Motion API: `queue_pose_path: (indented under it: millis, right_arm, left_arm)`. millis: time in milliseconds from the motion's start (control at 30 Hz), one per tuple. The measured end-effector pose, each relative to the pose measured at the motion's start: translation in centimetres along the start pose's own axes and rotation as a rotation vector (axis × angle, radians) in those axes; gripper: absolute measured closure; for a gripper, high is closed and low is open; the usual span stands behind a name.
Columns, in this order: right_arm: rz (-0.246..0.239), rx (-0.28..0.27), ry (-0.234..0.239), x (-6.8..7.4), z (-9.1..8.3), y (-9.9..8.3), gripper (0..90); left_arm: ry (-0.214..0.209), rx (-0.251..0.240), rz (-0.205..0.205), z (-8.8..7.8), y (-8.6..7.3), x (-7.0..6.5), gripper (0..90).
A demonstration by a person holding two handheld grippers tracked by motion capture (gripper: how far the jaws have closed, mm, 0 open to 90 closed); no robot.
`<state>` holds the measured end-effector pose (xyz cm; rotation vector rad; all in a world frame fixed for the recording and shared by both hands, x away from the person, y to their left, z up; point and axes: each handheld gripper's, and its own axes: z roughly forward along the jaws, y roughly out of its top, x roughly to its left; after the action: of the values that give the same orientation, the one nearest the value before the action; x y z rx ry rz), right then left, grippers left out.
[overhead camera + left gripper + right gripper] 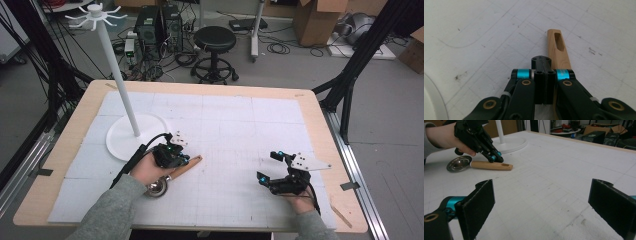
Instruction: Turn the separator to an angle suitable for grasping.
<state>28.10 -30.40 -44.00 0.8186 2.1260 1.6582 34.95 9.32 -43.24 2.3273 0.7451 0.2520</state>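
Note:
A utensil with a wooden handle (pixel 186 166) and a round metal bowl (pixel 157 188) lies flat on the white mat, left of centre. The handle (pixel 557 48) has a slot near its free end. My left gripper (pixel 184 161) is shut, pad against pad, with its tips resting at the handle (pixel 491 165); in the left gripper view nothing sits between the jaws (pixel 541 60). The metal bowl (pixel 459 163) lies under the person's hand. My right gripper (pixel 268 166) stands open above bare mat at the front right, with nothing between its wide-apart jaws (pixel 541 195).
A white stand with a tall pole (pixel 117 75), hooked arms on top and a round base (pixel 125 137) sits at the left rear of the mat. The wooden table edge (pixel 320 125) borders the mat. A stool (pixel 215 42), computers and boxes stand beyond.

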Motion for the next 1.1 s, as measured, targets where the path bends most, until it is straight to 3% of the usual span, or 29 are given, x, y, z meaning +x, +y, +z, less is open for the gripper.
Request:
queue_pose_path:
  millis: [567, 1100]
  right_arm:
    - [0.000, 0.001, 0.000, 0.0, 0.0, 0.0, 6.1]
    - [-0.004, 0.003, 0.001, 0.0, 0.0, 0.0, 6.1]
  left_arm:
    - [-0.036, 0.014, 0.033, 0.0, 0.2, -0.9, 89.7]
    - [-0.086, 0.031, 0.105, 0.0, 0.4, -2.4, 89.7]
